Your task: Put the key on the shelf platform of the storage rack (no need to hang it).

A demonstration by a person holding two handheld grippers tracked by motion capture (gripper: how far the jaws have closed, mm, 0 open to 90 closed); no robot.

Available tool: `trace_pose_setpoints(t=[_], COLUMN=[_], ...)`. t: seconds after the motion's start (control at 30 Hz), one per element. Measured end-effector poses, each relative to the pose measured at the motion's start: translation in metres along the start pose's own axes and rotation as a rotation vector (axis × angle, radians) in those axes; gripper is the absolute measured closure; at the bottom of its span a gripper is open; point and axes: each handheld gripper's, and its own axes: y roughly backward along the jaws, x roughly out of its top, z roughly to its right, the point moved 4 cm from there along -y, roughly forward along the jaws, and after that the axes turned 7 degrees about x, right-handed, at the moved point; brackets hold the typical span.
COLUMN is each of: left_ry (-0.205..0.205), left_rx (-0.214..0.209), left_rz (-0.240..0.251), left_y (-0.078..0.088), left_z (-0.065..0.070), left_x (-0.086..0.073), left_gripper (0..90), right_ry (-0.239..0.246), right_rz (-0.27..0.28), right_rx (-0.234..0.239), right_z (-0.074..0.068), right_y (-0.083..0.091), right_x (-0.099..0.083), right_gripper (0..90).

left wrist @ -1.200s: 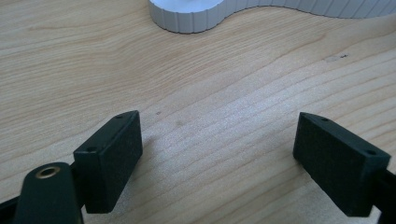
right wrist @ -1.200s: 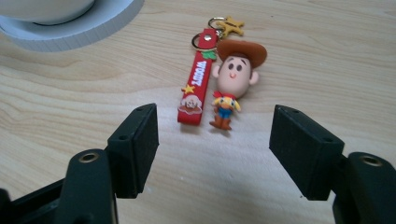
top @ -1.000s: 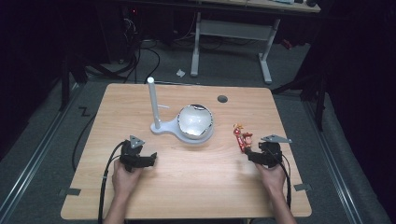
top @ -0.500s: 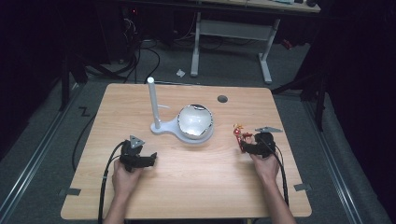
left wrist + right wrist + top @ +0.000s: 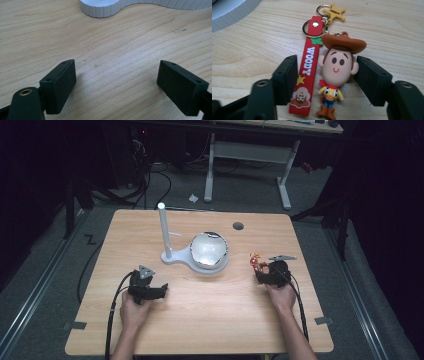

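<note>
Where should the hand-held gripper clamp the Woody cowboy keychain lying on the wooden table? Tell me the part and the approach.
Clamp the figure's round head together with the red strap, coming from above: both lie flat side by side, already between the right hand-held gripper's open jaws.

The left gripper (image 5: 161, 290) sits at lower left of the high view, jaws spread wide. The right gripper (image 5: 259, 271), at right of centre, has just been closing its jaws, forearm reaching up from the bottom edge.
</note>
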Motion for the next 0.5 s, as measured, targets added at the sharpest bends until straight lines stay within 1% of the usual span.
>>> trace_pose_setpoints(t=[0.1, 0.17, 0.2, 0.27, 0.3, 0.5], left_ry=[0.0, 0.0, 0.0, 0.0, 0.0, 0.0], left_rx=[0.0, 0.0, 0.0, 0.0, 0.0, 0.0], left_rz=[0.0, 0.0, 0.0, 0.0, 0.0, 0.0], left_y=[0.0, 0.0, 0.0, 0.0, 0.0, 0.0], left_z=[0.0, 0.0, 0.0, 0.0, 0.0, 0.0], left_x=[0.0, 0.0, 0.0, 0.0, 0.0, 0.0], left_gripper=[16.1, 16.1, 16.1, 16.1, 16.1, 16.1], right_ry=[0.044, 0.061, 0.068, 0.092, 0.102, 0.118], right_rz=[-0.002, -0.004, -0.002, 0.003, 0.003, 0.008], right_rx=[-0.02, -0.015, -0.004, 0.008, 0.014, 0.026], right_z=[-0.0027, -0.0042, -0.0044, -0.0065, -0.0076, -0.0079], right_y=[-0.0011, -0.0011, -0.0008, 0.0, 0.0, -0.0001], right_x=[-0.0001, -0.0002, -0.0003, -0.001, -0.0011, -0.0015], right_gripper=[43.7, 45.4, 52.4, 60.9, 61.5, 62.3])
